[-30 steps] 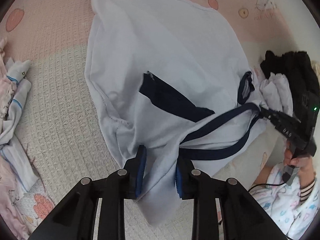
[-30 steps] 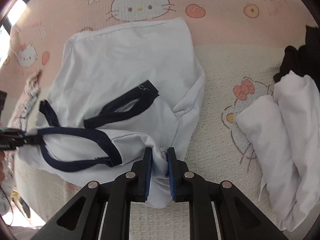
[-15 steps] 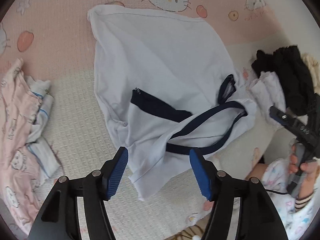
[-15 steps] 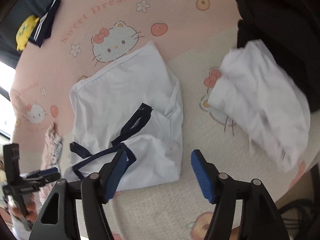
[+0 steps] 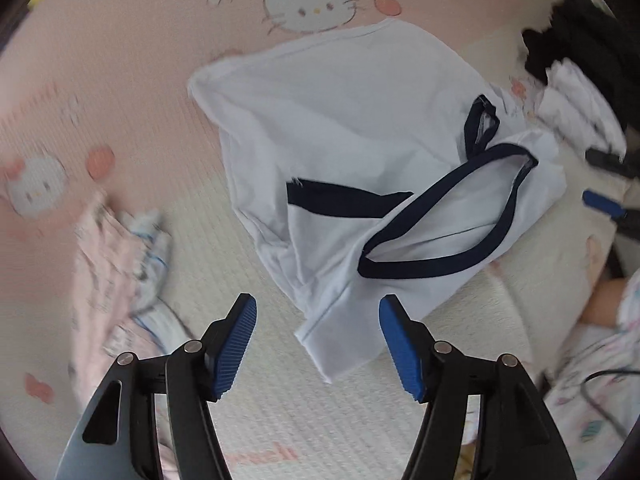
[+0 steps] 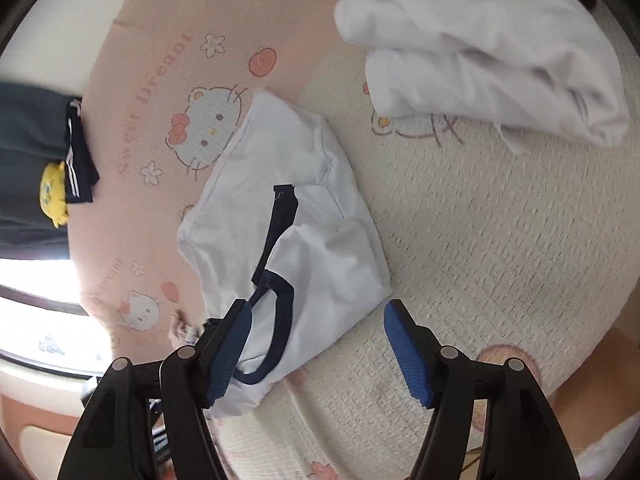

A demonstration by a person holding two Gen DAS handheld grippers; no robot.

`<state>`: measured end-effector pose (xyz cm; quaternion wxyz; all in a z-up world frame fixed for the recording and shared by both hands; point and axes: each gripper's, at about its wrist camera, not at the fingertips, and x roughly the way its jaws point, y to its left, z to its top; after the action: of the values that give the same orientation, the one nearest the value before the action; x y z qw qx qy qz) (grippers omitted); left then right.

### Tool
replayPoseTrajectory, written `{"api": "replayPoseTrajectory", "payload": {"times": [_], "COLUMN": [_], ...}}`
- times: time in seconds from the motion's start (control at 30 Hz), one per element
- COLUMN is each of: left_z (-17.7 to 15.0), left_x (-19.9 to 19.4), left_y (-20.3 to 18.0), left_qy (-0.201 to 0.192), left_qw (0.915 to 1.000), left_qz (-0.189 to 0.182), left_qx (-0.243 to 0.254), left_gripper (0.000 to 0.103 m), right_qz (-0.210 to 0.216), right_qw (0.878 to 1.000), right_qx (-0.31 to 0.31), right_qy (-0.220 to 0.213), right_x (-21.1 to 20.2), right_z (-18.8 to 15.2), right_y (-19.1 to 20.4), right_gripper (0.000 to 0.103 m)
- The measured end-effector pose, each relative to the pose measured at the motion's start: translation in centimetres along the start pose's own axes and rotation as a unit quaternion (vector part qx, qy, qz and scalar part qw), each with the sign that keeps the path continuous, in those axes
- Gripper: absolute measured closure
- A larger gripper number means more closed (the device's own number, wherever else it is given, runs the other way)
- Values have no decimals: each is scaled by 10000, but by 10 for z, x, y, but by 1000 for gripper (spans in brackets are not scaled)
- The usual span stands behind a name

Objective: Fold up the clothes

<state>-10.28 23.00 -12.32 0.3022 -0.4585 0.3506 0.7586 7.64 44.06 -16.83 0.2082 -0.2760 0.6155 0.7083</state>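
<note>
A home bedroom: cartoon-cat bedspread [image 5: 120,92] strewn with clothes [image 6: 500,40].

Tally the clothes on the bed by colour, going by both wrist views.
White with navy trim: 1, the shirt spread in the middle.
Plain white: 1 bundle.
Black: 1 heap.
Pink and pale striped: 1 pile; pieces in it cannot be told apart.
Navy with white stripes: 1 garment.
Total: 5.

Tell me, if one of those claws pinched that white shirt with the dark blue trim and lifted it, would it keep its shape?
Probably not. The white shirt lies creased and rumpled on the bed cover, so it would likely droop from wherever it is pinched. Its navy-trimmed opening already sags in a loose loop, suggesting thin, light cloth. Pushed, it would probably bunch up rather than slide whole.
</note>
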Motion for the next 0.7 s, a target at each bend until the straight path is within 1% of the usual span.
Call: {"api": "replayPoseTrajectory", "payload": {"times": [0.03,0.13,0.2,0.23,0.27,0.33,0.4,0.43,0.47,0.5,0.53,0.7], "left_z": [-1,-7,-8,-10,-13,-22,-33,-37,-40,-42,-43,-47], "left_x": [-3,-5,0,3,5,8,10,11,12,12,13,16], "left_y": [-6,-25,-37,-48,-59,-75,-91,-97,-100,-103,-105,-117], "left_qy": [-91,-273,-303,-300,-310,-383,-483,-526,-536,-525,-514,-585], "left_qw": [9996,9950,9894,9849,9777,9577,9401,9338,9318,9317,9314,9250], "left_qz": [192,563,817,985,1238,1794,2086,2151,2130,2074,2019,1932], "left_qx": [187,772,1160,1394,1669,2218,2651,2809,2889,2936,2984,3219], "left_gripper": [41,41,41,41,41,41,41,41,41,41,41,41], "right_qz": [102,221,215,218,223,202,176,156,140,118,91,103], "right_qw": [9998,9989,9986,9985,9984,9984,9985,9985,9983,9981,9979,9972], "right_qx": [134,388,452,461,467,401,274,206,128,63,26,85], "right_qy": [52,149,184,213,244,354,442,480,547,609,647,738], "right_x": [2,7,10,12,15,19,23,24,26,29,31,36], "right_z": [0,1,2,1,0,-3,-7,-9,-12,-14,-17,-25], "right_y": [-4,-12,-14,-14,-14,-12,-8,-6,-3,0,2,-1], "right_gripper": [35,35,34,35,34,34,34,34,32,25,23,22]}}
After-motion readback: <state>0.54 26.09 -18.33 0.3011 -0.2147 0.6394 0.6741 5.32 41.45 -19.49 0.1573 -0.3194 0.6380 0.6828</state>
